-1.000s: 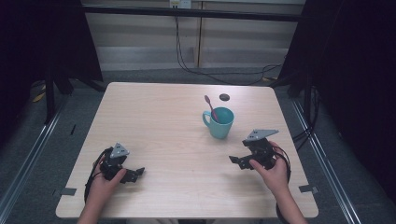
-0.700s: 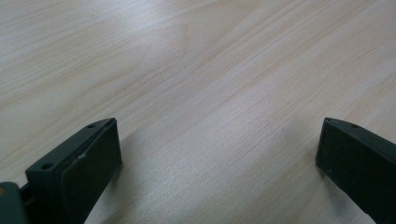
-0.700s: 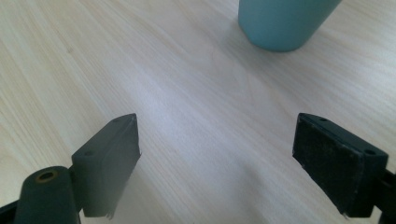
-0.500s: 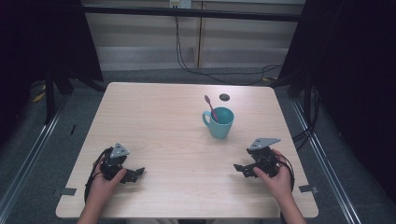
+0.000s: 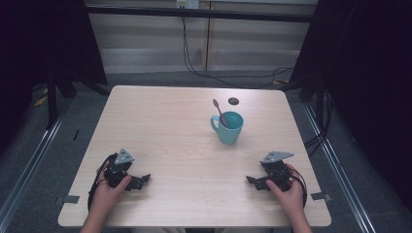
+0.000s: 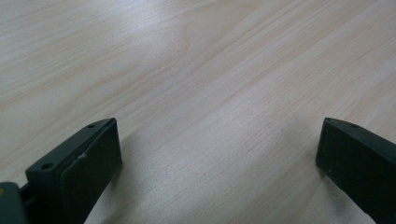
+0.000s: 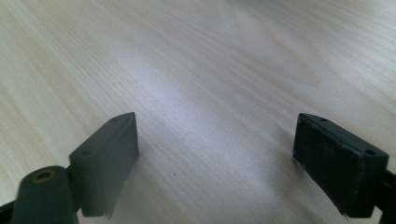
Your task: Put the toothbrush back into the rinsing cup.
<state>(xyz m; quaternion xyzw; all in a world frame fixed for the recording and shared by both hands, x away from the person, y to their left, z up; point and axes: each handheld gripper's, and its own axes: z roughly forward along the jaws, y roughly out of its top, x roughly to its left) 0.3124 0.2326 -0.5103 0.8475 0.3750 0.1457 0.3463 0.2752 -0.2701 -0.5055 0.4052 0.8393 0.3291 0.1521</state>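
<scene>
Right tongs (image 5: 253, 181) now drawn back nearer, resting on worktop (image 5: 184, 126), well apart from teal cup (image 5: 228, 127) holding spoon (image 5: 219, 111). Left tongs (image 5: 141, 180) unmoved. Both released, empty; work seemingly finished.

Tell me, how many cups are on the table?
1. A teal cup stands on the table, right of the middle toward the far edge, with a dark red-handled utensil leaning inside it. Nothing in view looks big enough to hide another cup.

Probably lab: black curtains (image 5: 43, 43), cables (image 5: 194, 53), floor rails (image 5: 29, 165).
</scene>
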